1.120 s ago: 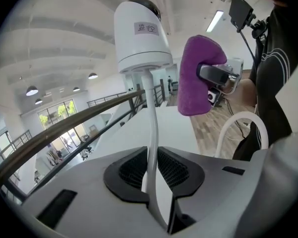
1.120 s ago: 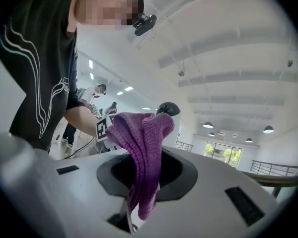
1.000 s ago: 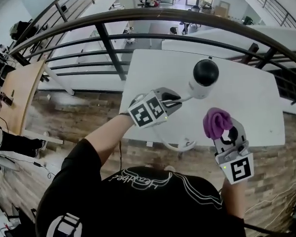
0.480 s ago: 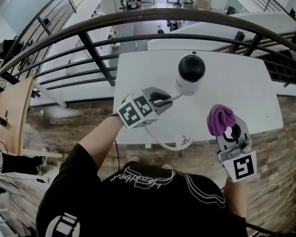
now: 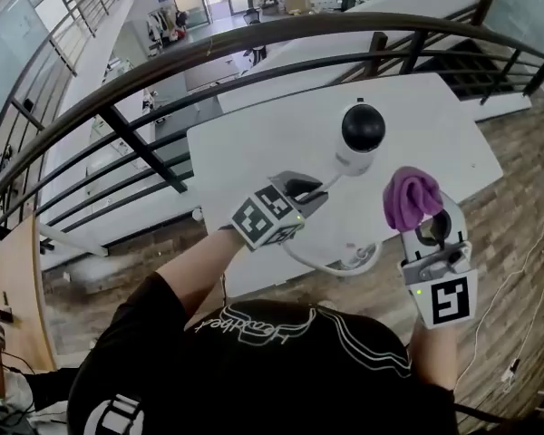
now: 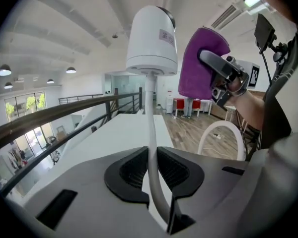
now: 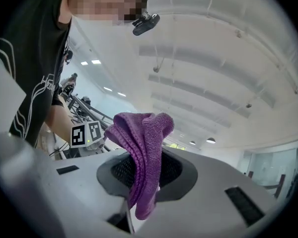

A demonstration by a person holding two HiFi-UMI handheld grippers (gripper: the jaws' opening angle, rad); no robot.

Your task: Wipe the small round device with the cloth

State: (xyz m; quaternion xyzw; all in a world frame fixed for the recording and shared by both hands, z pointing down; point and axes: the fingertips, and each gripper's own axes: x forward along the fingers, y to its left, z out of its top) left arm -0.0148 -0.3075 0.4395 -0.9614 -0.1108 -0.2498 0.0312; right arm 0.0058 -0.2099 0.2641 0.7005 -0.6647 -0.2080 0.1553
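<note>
The small round device (image 5: 363, 135), white with a black dome, is held up over the white table (image 5: 254, 139). It stands on its stiff white cable (image 6: 150, 118), and my left gripper (image 5: 313, 189) is shut on that cable. In the left gripper view the device (image 6: 151, 38) towers above the jaws of the left gripper (image 6: 150, 170). My right gripper (image 5: 423, 221) is shut on a bunched purple cloth (image 5: 411, 198) just right of the device, not touching it. In the right gripper view the cloth (image 7: 144, 148) sticks up between the right gripper's (image 7: 144, 175) jaws.
The rest of the white cable (image 5: 344, 259) loops down below the table's near edge. A dark metal railing (image 5: 163, 71) curves behind the table, with a drop to a lower floor beyond it. Wooden flooring (image 5: 517, 152) lies to the right.
The right gripper has risen with the cloth and now sits closer beside the device. The left gripper has tilted and still holds the cable. The head view has swung.
</note>
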